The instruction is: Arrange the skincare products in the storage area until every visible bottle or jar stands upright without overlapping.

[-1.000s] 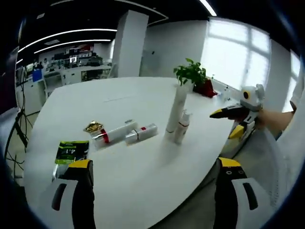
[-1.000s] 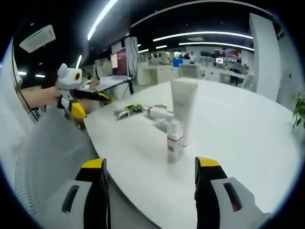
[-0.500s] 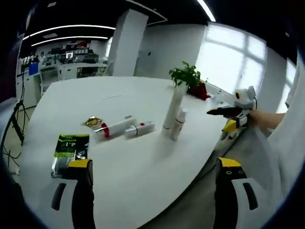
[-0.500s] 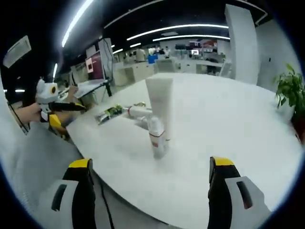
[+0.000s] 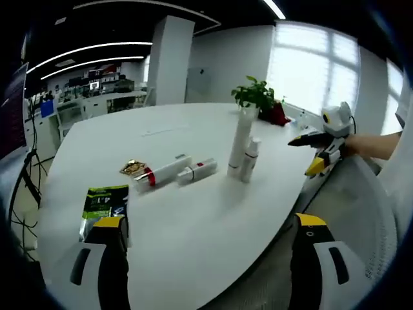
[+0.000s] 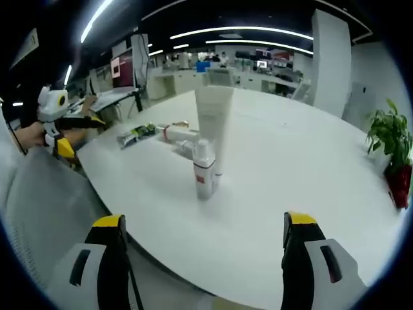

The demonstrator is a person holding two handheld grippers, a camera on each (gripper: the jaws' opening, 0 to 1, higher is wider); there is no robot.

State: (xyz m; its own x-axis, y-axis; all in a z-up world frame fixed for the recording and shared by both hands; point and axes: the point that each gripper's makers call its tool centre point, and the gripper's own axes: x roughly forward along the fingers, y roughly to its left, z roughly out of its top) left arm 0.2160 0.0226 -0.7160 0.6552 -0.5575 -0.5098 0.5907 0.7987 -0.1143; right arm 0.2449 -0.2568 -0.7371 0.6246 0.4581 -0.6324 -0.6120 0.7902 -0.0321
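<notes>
On the white table [image 5: 193, 226] a tall white tube [image 5: 240, 143] stands upright with a small white bottle [image 5: 250, 159] upright beside it. Two white tubes with red bands, a longer tube [image 5: 161, 174] and a shorter tube [image 5: 197, 171], lie on their sides to the left. My left gripper [image 5: 206, 258] is open, well short of them, nothing between its jaws. From the right gripper view the small bottle [image 6: 204, 170] stands in front of the tall tube [image 6: 213, 126], and the lying tubes [image 6: 181, 137] are behind. My right gripper [image 6: 201, 258] is open and empty. Each gripper appears in the other's view: right gripper [image 5: 322, 139], left gripper [image 6: 61, 123].
A green sachet [image 5: 102, 203] and a gold packet [image 5: 132, 168] lie near the table's left edge. A potted plant [image 5: 258, 100] in a red pot stands at the far side. A mesh chair back [image 6: 39, 213] sits by the table edge. Office desks fill the background.
Both views have shifted with the hands. The right gripper's jaws stand wider apart than one second ago. The products on the table have not moved.
</notes>
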